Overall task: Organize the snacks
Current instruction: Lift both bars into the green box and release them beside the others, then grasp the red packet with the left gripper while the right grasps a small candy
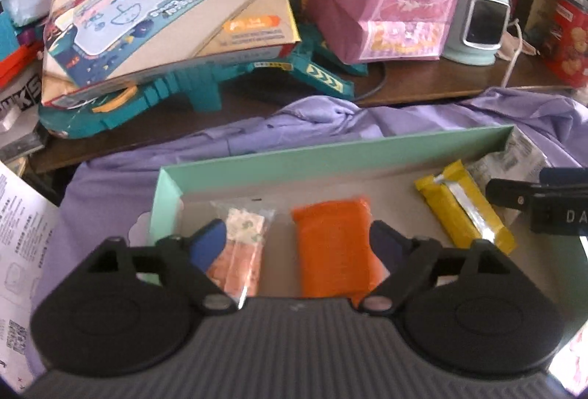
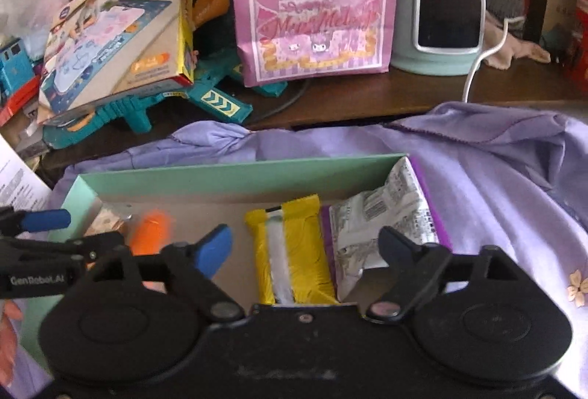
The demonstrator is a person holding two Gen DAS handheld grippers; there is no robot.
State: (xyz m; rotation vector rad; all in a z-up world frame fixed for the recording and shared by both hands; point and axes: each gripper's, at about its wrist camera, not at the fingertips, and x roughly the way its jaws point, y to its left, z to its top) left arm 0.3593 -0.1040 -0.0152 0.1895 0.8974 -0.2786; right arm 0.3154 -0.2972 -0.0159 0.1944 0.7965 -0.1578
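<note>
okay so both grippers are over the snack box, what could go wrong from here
The open left gripper straddles both the clear packet and the orange packet, so closing might catch the wrong one. The white bag leans on the box wall and could slide. The right gripper works close by; they might bump.

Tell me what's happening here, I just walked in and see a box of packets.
A person holds two grippers over a mint-green box on a purple cloth. Four snacks lie side by side inside: a clear packet, an orange pack, a yellow bar and a white pouch. The left gripper and right gripper are open, holding nothing.
</note>
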